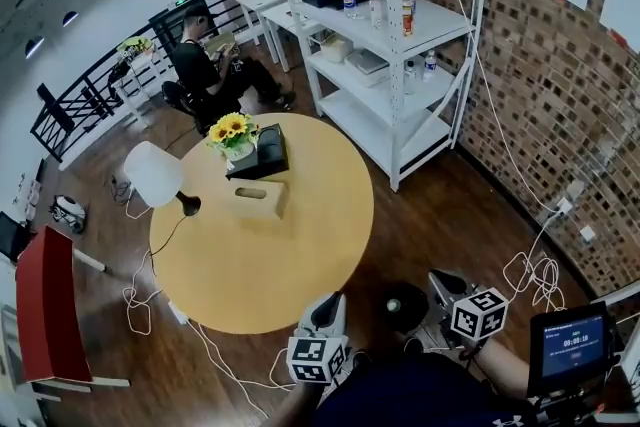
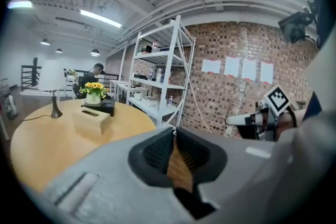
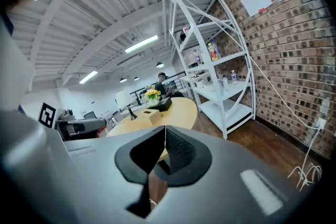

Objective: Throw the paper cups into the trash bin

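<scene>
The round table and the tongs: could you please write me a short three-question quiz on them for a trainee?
1. Which flowers stand on the round table? A) roses B) sunflowers C) tulips
2. True or false: the right tongs hold a paper cup.
3. Fill the gap: the white shelf rack stands beside a wall of ___.

Key: 1 B. 2 False: the tongs are shut with nothing between them. 3 brick.
</scene>
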A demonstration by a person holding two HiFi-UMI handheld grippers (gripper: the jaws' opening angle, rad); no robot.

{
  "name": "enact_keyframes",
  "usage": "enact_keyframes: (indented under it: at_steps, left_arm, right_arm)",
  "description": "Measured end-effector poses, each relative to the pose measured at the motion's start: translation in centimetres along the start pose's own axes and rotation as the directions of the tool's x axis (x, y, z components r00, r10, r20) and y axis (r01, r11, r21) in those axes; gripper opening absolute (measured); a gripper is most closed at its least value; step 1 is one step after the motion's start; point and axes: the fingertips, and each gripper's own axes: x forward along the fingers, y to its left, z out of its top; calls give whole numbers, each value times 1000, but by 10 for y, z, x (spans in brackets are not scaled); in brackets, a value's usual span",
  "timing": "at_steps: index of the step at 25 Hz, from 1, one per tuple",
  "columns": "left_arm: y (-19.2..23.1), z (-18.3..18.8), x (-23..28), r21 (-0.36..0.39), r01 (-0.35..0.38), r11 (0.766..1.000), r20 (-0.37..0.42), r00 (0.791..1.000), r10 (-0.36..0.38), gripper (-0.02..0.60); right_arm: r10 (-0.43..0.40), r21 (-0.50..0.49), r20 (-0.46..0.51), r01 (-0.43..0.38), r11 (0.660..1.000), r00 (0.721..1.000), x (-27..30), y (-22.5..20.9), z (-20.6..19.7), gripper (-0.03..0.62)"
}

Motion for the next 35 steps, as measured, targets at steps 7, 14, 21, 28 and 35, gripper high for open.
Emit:
enact_keyframes:
  at_steps: [7, 14, 21, 28, 35]
  left_arm:
    - [2, -3, -1, 51, 14, 999, 47, 999, -16, 17]
    - [6, -11, -8, 51, 44, 998, 20, 999, -45, 17]
    - [-15, -19, -12, 3, 139, 990, -27, 990, -139, 17]
    - [-43, -23, -20, 24, 119, 993, -46, 992, -118, 17]
    - [-104, -33, -48, 34, -15, 999, -4, 1000, 16, 17]
  right_arm:
    - [-20, -43, 126, 26, 999, 992, -1, 18, 31, 12]
    - [-55, -96, 120, 67, 993, 991, -15, 30, 27, 11]
    - [-106, -108, 125, 120, 987, 986, -37, 41, 31, 11]
    - [-69, -115, 140, 85, 990, 988, -61, 42, 27, 11]
    - [68, -150, 163, -43, 988, 984, -120, 31, 15, 10]
